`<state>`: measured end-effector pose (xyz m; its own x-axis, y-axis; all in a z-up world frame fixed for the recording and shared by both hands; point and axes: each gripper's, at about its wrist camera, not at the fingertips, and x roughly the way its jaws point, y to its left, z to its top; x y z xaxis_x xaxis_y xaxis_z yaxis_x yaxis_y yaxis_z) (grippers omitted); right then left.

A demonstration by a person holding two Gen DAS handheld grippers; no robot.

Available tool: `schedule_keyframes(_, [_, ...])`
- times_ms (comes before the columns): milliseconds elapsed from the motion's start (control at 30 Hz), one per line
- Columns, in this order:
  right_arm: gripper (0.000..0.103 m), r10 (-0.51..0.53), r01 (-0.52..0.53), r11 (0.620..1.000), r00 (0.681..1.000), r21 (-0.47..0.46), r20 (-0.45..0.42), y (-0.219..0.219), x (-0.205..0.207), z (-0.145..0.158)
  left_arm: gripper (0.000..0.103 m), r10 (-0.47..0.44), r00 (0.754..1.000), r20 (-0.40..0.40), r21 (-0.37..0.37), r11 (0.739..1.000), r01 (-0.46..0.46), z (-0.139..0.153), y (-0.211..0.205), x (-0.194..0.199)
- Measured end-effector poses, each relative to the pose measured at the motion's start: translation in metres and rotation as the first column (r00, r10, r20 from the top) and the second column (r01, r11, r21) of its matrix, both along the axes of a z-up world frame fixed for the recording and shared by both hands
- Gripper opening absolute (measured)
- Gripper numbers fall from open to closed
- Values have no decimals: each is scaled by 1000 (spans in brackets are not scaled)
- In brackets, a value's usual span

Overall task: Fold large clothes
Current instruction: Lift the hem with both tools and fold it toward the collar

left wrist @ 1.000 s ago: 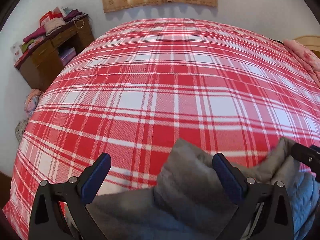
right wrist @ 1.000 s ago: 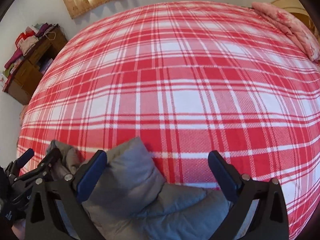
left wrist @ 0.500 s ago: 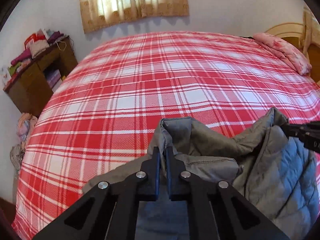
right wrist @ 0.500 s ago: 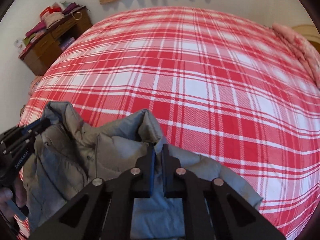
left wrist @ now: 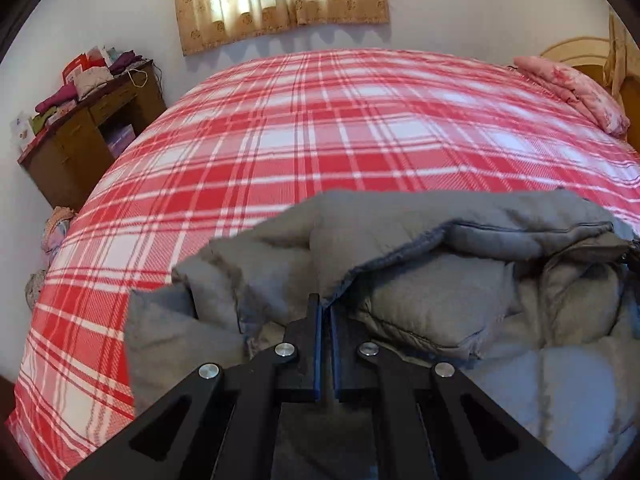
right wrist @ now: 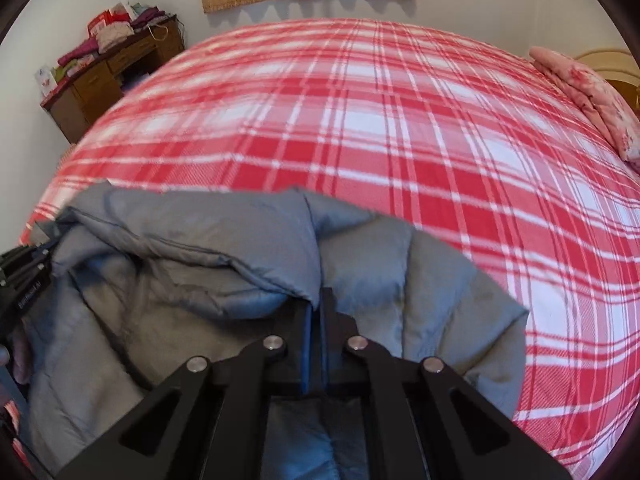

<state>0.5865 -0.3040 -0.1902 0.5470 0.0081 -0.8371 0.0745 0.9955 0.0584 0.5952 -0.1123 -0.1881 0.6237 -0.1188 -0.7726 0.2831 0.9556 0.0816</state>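
Left wrist view: left gripper has its jaws pressed together on a thin edge of the grey jacket, pinching the hem just at the tips. Jacket lies bunched on the near part of the bed, quilted panels heaped, one flap curling over toward the far side. A zip line runs along the upper fold. Rest of the plaid bed is bare up to the pillow at far right. Desk with stacked clothes stands against the wall at left, well apart.

Right wrist view: right gripper is likewise clamped on a jacket edge, fabric draped over and around the tips. Part of the left gripper shows at the left border, at the jacket's other side. Bed beyond is clear plaid; pillow far right.

Judgement: step in hand looks like carrying one edge of the jacket over the bed to spread or fold it.

Risks:
- Both pinches are shallow, at the tips only. Slick padded shell could slide out under the jacket's weight.
- Bunched layers: a grip may hold only one layer, so the fold comes out skewed.
- Uneven pull between the two hands would twist the jacket.
- Trapped sleeve under the heap could drag and crease.
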Motion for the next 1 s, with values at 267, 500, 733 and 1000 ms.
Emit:
schedule_keyframes(267, [4,-5,6,999,1000,-39,28,-4,-4,-2,4,-8,998,64,3,1000,7,31,4,-25])
schedule_keyframes(500, [21,-4,4,1000,999,-19,38,-15,-15,12,4,88,988,125,-42,996,-83,71,23,-18])
schedule_keyframes(733, [66,-63,65,998,989,-10,136,-20,-32,62,4,179,982,65,-88,981,-173,77,12,36])
schedule_keyframes(1000, [68,-78,54,989,981,138,177,3,19,70,75,76,997,22,-265,962,-68,70,-13,52])
